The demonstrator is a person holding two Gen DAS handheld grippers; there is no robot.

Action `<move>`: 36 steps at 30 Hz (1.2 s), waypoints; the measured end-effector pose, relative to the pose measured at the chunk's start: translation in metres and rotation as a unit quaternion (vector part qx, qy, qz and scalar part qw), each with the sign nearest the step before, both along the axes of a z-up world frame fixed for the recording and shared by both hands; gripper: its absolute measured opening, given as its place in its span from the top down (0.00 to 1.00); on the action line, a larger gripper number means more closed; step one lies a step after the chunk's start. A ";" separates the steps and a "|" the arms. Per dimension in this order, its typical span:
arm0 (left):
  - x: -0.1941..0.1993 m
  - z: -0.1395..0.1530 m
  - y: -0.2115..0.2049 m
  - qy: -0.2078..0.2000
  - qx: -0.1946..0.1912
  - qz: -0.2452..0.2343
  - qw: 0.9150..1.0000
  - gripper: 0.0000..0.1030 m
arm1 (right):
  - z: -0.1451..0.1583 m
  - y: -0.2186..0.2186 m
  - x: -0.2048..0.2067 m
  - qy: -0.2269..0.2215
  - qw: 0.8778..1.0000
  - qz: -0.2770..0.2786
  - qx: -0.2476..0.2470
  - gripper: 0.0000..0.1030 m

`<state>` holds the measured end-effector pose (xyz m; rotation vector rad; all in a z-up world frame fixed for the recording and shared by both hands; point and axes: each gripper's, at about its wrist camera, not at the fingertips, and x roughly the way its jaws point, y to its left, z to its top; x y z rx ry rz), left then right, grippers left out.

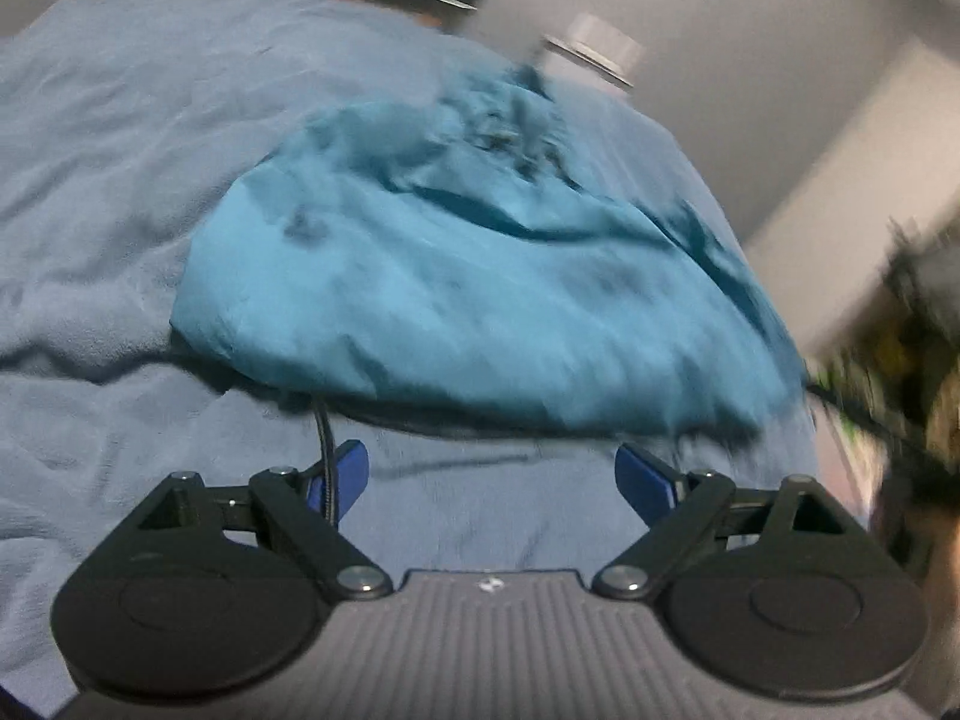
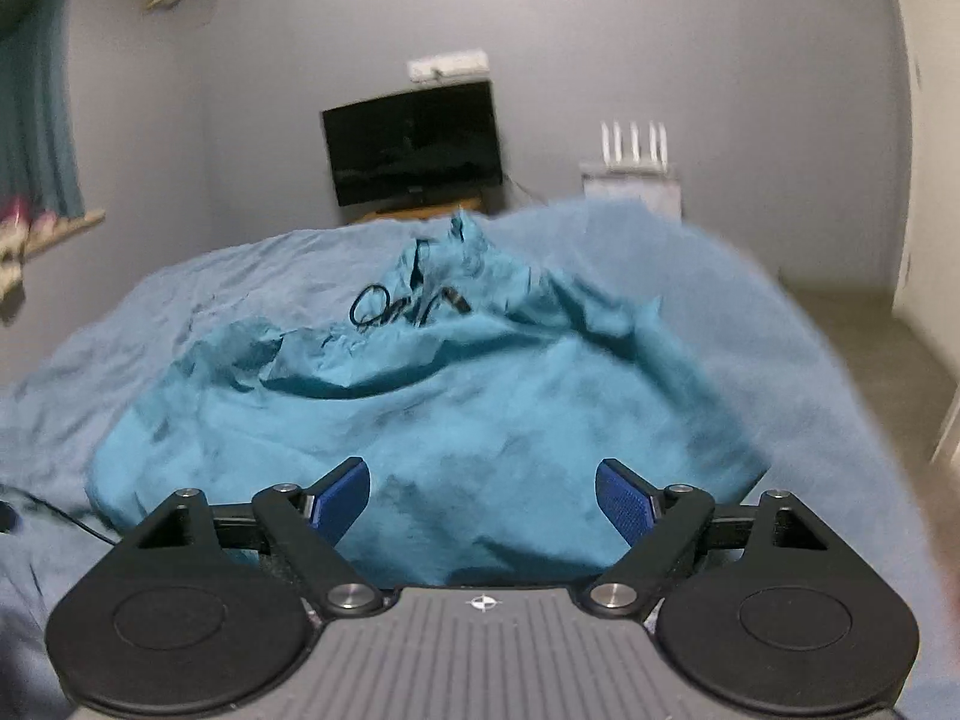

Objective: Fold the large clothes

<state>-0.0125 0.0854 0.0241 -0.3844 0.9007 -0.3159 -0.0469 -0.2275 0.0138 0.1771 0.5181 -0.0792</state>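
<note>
**A:** Where's the garment from where you sit?

**B:** I've got the teal garment (image 2: pixel 420 396) lying crumpled in a heap on the blue bedspread (image 2: pixel 750 312), and I'll place everything off that heap. My right gripper (image 2: pixel 483 498) sits at its near edge, with teal cloth showing behind both blue pads (image 2: pixel 624 501). The jaws stand wide apart and I see nothing pinched between them.

**A:** And your left?

**B:** My left gripper (image 1: pixel 492 480) is just short of the heap's near hem, over bare bedspread (image 1: pixel 90 180). It's spread wide too, with only bedding in the gap. A thin black cable (image 1: pixel 327 456) comes out from under the garment's (image 1: pixel 480 300) edge and runs down past the pad (image 1: pixel 345 474) on the left of that view.

**A:** Anything lying on the heap?

**B:** A black drawstring (image 2: pixel 375 306) is looped near the heap's far top, where the cloth is most bunched. Beyond the heap, against the grey wall, stands a dark television (image 2: pixel 414 147), and to the right of that a white router (image 2: pixel 633 147) with upright antennas. The left view is smeared, so I can't make out the white thing behind the heap there.
</note>
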 end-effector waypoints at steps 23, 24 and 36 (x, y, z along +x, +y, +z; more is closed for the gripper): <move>0.145 -0.143 0.070 0.033 -0.076 0.222 0.972 0.13 | -0.129 -0.115 0.085 -0.002 0.964 -0.126 0.235 0.05; 0.149 -0.147 0.071 0.027 -0.079 0.222 0.971 0.11 | -0.133 -0.120 0.089 -0.010 0.961 -0.125 0.246 0.04; 0.134 -0.090 -0.005 -0.163 0.186 0.161 0.955 0.82 | -0.105 -0.090 0.095 -0.086 0.979 -0.080 0.169 0.76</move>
